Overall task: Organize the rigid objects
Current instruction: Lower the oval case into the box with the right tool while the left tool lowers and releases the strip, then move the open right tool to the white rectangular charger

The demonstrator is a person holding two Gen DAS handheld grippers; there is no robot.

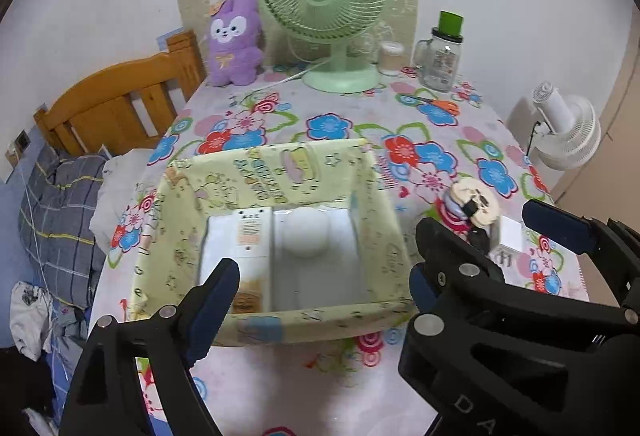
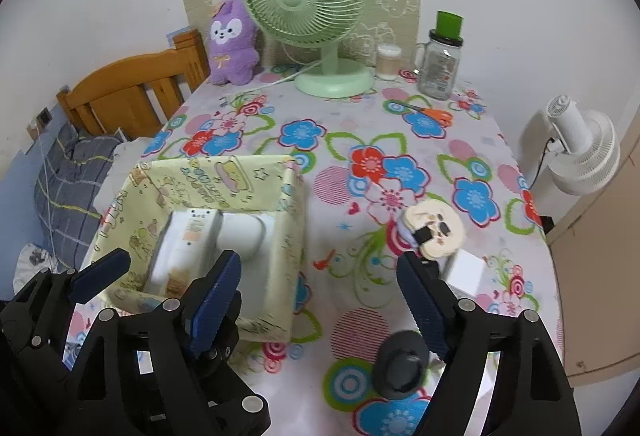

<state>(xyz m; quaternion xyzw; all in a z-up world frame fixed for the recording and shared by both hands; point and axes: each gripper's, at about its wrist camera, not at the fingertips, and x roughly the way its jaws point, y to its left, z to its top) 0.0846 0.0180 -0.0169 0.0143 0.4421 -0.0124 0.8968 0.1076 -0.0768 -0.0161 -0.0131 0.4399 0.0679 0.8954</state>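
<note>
We see the yellow printed box [image 1: 280, 171] directly ahead of the left gripper [image 1: 324, 288], whose fingers stand wide apart and hold nothing; its left fingertip [image 1: 218, 292] overlaps the box's near wall. Inside the box lie two items: a white rectangular device [image 1: 240, 236] on the left and a white round-fronted object [image 1: 306, 232] touching it on the right. The right gripper [image 2: 320, 292] is likewise spread open and empty, over the flowered tablecloth [image 2: 340, 139]. Just beyond its right fingertip [image 2: 420, 296] sit a cream disc-shaped object with a black strap [image 2: 434, 232] and a small white box [image 2: 466, 272] just beside it, the disc leaning over the box.

Only the right wrist view shows one dark round cap-like object [image 2: 402, 364] on the cloth between the right gripper's fingers, near the right one; the left wrist view instead shows the box interior squarely.

Well ahead of both grippers we count one green desk fan [image 1: 324, 3], one purple plush toy [image 1: 234, 39], one handled glass jar with green lid [image 1: 440, 53], one small clear container [image 1: 390, 57] and one pair of orange-handled scissors [image 1: 438, 103]. One white fan [image 2: 580, 151] stands off the table to the right.
</note>
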